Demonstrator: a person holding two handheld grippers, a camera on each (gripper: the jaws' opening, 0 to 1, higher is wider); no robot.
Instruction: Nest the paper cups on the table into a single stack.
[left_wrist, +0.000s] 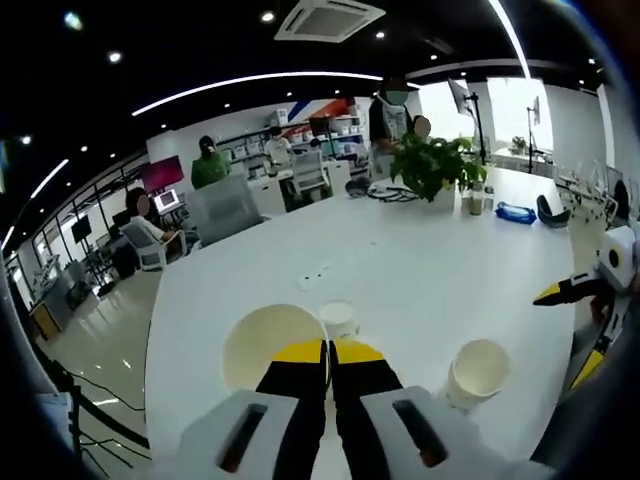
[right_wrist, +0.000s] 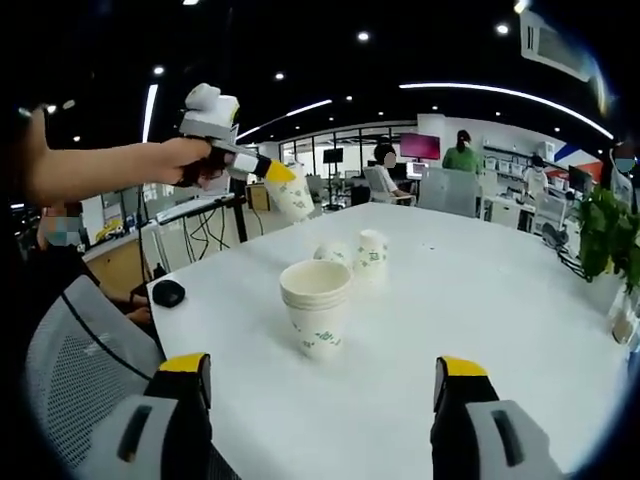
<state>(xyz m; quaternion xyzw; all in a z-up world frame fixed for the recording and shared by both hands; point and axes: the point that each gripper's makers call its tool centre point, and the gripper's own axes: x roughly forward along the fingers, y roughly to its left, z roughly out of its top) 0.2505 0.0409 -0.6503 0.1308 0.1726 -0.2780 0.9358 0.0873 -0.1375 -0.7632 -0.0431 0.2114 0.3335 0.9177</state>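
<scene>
A: Lower centre of the left gripper view: the left gripper (left_wrist: 328, 352), black jaws with yellow tips, is pressed together on the rim of a white paper cup (left_wrist: 268, 345) whose open mouth faces the camera. Confirm from the other side?

B: Upper left of the right gripper view, the same left gripper (right_wrist: 268, 170) is held in a person's hand (right_wrist: 195, 160), and the white paper cup (right_wrist: 290, 192) hangs tilted from its tips, up off the white table (right_wrist: 480, 300).

A: Other cups. Left gripper view, just above the jaw tips at centre, a small white cup (left_wrist: 338, 319) stands on the table (left_wrist: 400, 260). Lower right, a second white cup (left_wrist: 478, 372) stands mouth up.

B: Right gripper view, centre frame: a nested stack of white paper cups with green print (right_wrist: 316, 307) stands upright on the table. Behind it, towards upper centre, one upright printed cup (right_wrist: 371, 250), and just to its left another cup (right_wrist: 331, 253), lower in the frame; I cannot tell whether that one is upright or lying down.

A: Right gripper state?

B: Right gripper (right_wrist: 325, 385): jaws spread wide at the bottom corners of its own view, nothing between them, the stack well ahead. It enters the left gripper view at the right edge (left_wrist: 585, 325).

A: Extras: a small black object (right_wrist: 168, 293) near the table's left edge, a potted green plant (left_wrist: 432, 165) at the far end
</scene>
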